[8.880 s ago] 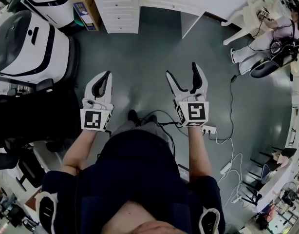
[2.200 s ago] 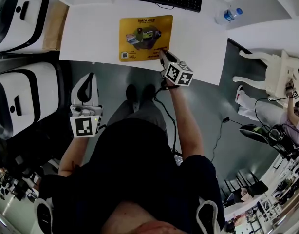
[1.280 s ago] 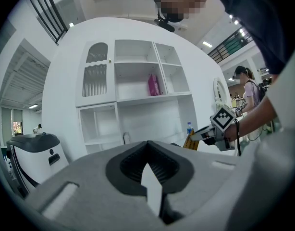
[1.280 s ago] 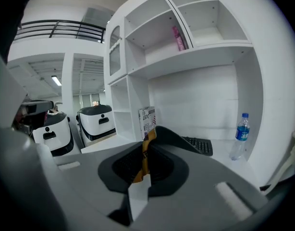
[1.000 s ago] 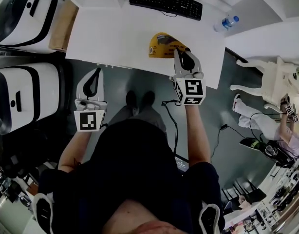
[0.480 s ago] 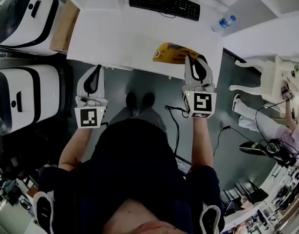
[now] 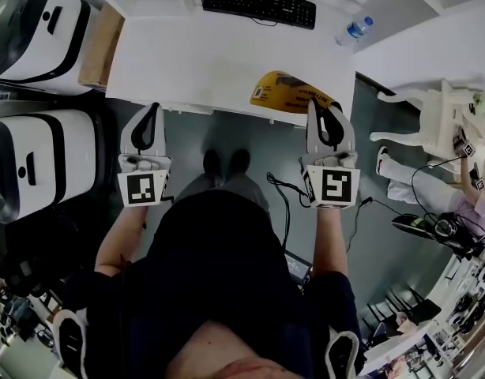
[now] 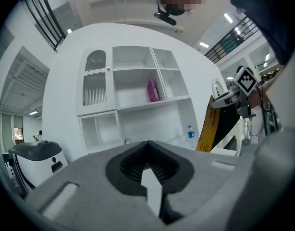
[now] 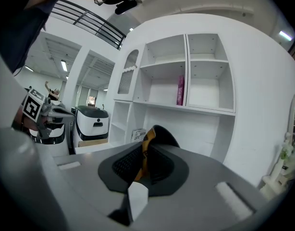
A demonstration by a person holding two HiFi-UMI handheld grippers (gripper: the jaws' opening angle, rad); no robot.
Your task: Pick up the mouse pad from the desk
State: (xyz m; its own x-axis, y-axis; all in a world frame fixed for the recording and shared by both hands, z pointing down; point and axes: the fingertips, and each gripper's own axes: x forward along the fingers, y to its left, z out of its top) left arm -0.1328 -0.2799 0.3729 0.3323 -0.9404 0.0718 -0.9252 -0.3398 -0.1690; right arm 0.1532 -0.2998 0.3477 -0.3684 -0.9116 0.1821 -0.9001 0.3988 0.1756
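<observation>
Yellow mouse pad [image 7: 288, 91] droops, pinched in the right gripper [image 7: 325, 107]; its floppy edge may slip free. Left gripper [image 7: 150, 110] is closed, empty.

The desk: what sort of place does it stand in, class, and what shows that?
Probably an office or lab: the white desk bears a keyboard and water bottle, with white shelving behind.

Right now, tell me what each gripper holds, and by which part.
Right gripper: mouse pad, pinched at one edge. Left gripper: nothing, jaws shut.
</observation>
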